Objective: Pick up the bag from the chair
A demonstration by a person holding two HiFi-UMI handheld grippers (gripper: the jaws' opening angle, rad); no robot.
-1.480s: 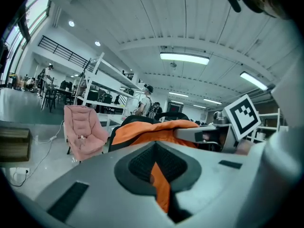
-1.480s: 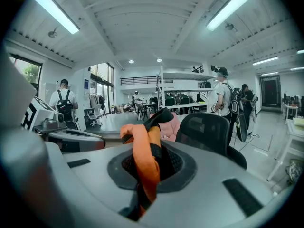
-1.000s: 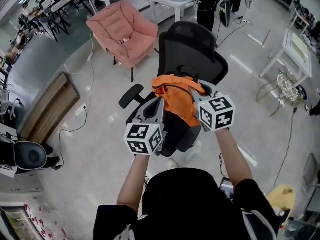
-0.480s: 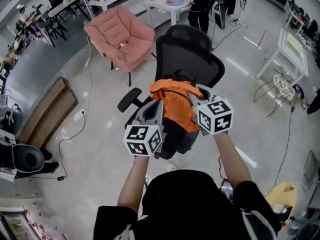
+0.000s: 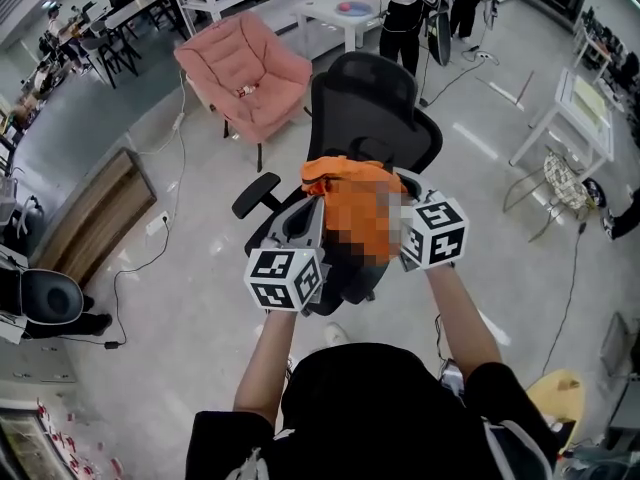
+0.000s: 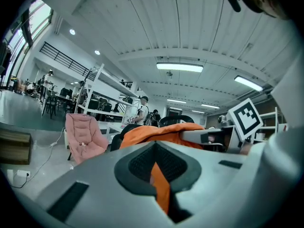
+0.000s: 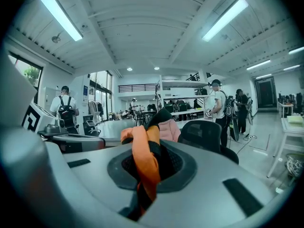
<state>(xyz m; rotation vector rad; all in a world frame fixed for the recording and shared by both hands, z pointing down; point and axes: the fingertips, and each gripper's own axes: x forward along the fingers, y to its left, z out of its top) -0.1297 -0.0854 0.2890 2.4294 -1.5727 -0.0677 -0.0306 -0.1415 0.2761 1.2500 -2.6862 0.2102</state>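
Observation:
In the head view an orange bag (image 5: 340,183) hangs between my two grippers, above the seat of a black office chair (image 5: 370,108). A mosaic patch hides part of the bag. My left gripper (image 5: 318,206) is shut on a fold of the bag's orange fabric (image 6: 160,186), which fills the gap between its jaws. On the bag's other side, my right gripper (image 5: 404,186) is shut on an orange and black strap (image 7: 145,167). The left gripper view also shows the right gripper's marker cube (image 6: 246,118) just beyond the bag.
A pink armchair (image 5: 250,68) stands behind the chair to the left, and a low white table (image 5: 350,8) stands further back with people (image 5: 405,13) beside it. There is a wooden panel (image 5: 95,213) at the left and a white table (image 5: 590,98) at the right. Cables lie on the floor.
Both grippers have risen a little and shifted together, carrying the orange bag with them. Neither grip has changed.

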